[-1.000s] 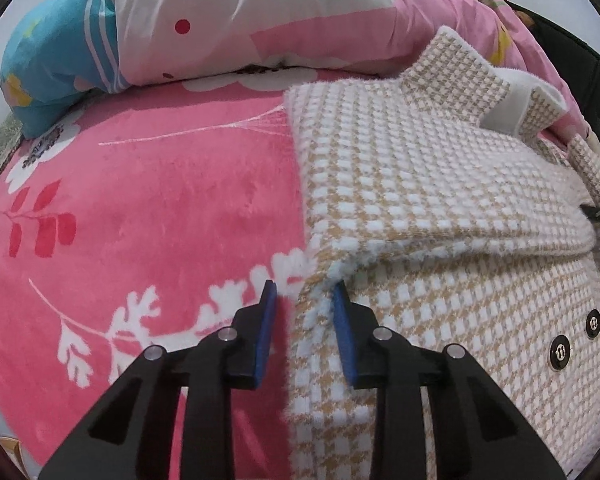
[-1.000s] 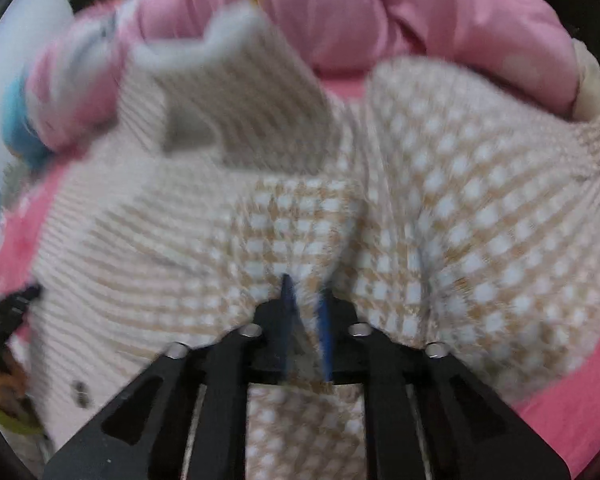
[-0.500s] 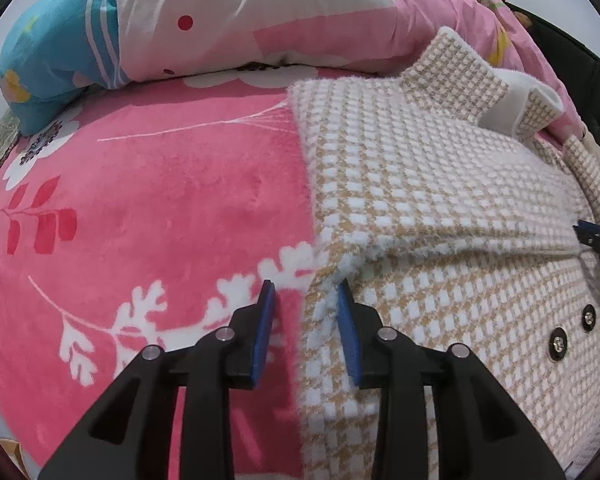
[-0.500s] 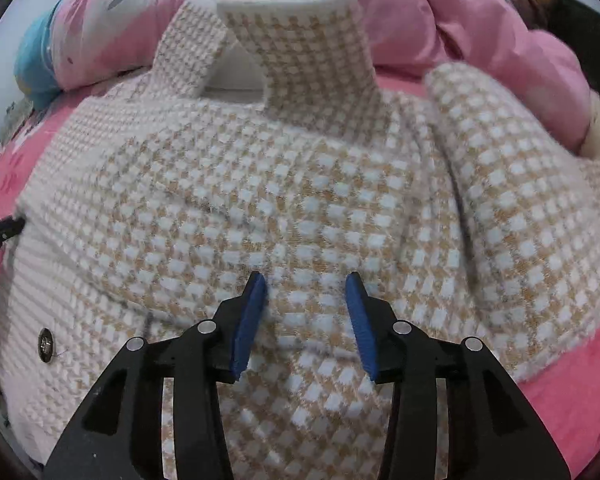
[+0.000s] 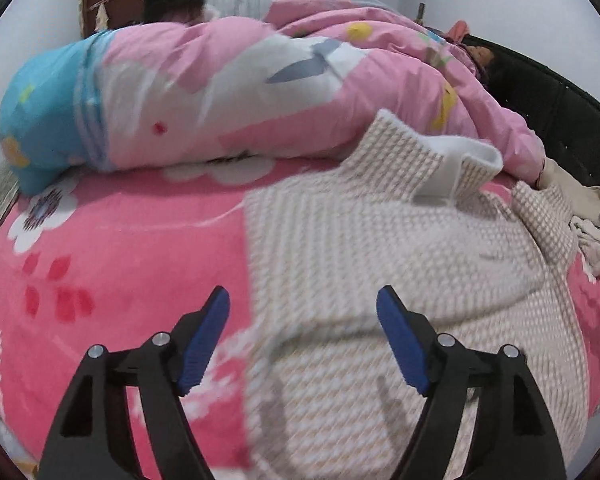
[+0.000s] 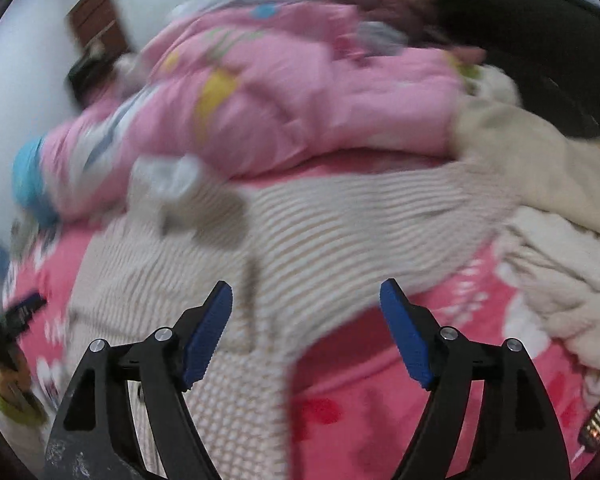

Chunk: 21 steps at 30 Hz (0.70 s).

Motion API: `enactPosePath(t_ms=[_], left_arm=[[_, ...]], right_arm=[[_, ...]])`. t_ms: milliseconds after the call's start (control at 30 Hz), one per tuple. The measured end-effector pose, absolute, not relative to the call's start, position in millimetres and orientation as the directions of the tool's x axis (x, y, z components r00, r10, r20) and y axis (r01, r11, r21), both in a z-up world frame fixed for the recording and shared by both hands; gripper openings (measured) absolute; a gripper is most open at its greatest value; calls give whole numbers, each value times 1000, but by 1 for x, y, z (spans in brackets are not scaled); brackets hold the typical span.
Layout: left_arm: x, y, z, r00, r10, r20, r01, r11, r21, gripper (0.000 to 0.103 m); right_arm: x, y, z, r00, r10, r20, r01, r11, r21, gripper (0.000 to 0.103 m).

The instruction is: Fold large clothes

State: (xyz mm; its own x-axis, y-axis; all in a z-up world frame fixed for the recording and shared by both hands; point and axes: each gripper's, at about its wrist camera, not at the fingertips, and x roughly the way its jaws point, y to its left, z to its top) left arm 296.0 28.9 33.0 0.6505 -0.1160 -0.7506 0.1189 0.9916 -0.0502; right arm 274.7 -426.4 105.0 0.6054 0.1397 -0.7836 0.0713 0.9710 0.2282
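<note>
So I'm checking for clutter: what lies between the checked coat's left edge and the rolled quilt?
Only bare pink blanket, seen in the left wrist view, between the coat and the quilt.

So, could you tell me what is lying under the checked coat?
The checked coat lies on a pink flowered blanket, which shows around its edges. Whatever sits directly beneath the coat is covered.

Bedrm: bed [image 5: 112, 264], quilt [image 5: 220, 92]
</note>
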Motion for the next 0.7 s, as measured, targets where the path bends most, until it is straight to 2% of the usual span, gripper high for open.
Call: enactPosePath(t_ms=[167,300,433,533,700], left_arm=[[338,-14,3,604,-107,-790,133,991,-32,75],[361,-30,-32,561,-58,-826,124,992,14,75],[363,-29,-49,558,-48,-828,119,993,23,75],[361,-30,-51,569,-46,-821,129,991,34,76],[359,-33,-52,565,-52,-824,128,992,25,76]], right_arm=[[299,-514,91,576,119,-808,305,887,348,73],[317,-562,61,542,114,-833,436,809,394,62],[330,-587,33,545,138,-827,491,747,449,52],[342,-595,17,543,151,-826,510,722,467,48],[351,-599,-10,481,119,-868,574,706,415,42]])
